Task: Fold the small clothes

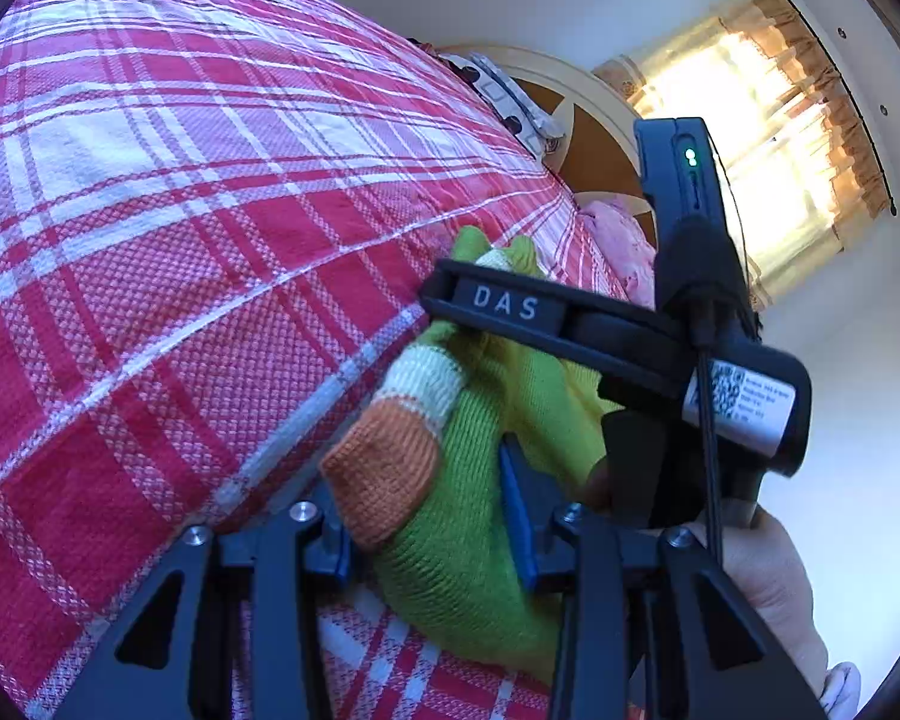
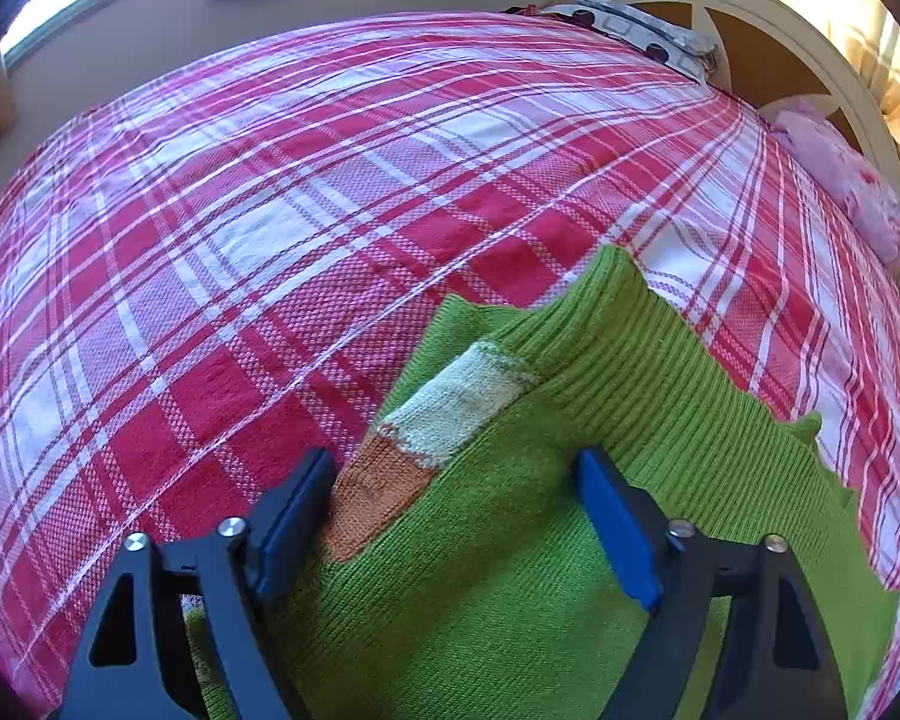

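A small green knit sweater [image 2: 510, 540] with an orange and cream band lies on the red and white plaid bedspread [image 2: 270, 210]. My right gripper [image 2: 456, 516] stands open over it, its blue pads either side of the orange band and green knit. In the left wrist view the same sweater [image 1: 462, 540] bulges between the blue pads of my left gripper [image 1: 435, 534], which looks closed on a fold of it. The right gripper's black body [image 1: 660, 348] hangs just beyond, over the sweater.
A cream and brown headboard [image 2: 768, 30] stands at the far end of the bed. A pink pillow [image 2: 846, 180] and a patterned grey pillow [image 2: 642, 30] lie by it. A curtained window [image 1: 780, 138] glows at the right.
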### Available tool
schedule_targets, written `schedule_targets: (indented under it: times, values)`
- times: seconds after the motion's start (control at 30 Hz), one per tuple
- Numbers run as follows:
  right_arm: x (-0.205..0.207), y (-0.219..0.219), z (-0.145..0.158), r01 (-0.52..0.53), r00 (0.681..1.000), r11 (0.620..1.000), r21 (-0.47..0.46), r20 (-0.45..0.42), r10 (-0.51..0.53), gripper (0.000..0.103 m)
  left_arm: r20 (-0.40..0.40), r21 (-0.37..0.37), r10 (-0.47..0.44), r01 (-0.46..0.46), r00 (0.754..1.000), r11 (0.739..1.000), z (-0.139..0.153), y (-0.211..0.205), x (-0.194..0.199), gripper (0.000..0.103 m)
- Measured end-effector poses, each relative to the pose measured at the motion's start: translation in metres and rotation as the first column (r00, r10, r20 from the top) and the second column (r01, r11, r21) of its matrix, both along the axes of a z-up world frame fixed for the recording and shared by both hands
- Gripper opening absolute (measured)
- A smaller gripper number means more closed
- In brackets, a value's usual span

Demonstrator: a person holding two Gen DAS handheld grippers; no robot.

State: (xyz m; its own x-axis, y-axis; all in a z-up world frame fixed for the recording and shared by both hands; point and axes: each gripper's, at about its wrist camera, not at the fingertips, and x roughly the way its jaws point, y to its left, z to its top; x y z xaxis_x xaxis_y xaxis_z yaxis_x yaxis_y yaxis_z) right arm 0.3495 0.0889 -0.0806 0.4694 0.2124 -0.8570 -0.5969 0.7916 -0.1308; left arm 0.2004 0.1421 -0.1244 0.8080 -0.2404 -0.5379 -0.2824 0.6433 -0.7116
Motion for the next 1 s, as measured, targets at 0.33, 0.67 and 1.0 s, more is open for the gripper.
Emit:
schedule_targets:
  times: [0.33, 0.67, 1.0]
  values:
    - [0.011, -0.064, 0.02, 0.189, 0.977, 0.92, 0.344, -0.162, -0.14, 0.022, -0.01, 0.077, -0.035, 0.036, 0.999, 0.996, 0.012, -0.009, 0.007, 0.032]
    - [-0.003, -0.162, 0.06, 0.312, 0.949, 0.761, 0.569, -0.229, -0.217, 0.019, 0.044, 0.487, -0.235, 0.185, 0.971, 0.854, 0.084, -0.078, 0.018, 0.028]
    - [-0.016, -0.281, 0.083, 0.365, 0.931, 0.702, 0.612, -0.218, -0.294, 0.014, 0.083, 0.717, -0.5, 0.297, 0.862, 0.631, 0.11, -0.204, 0.017, 0.023]
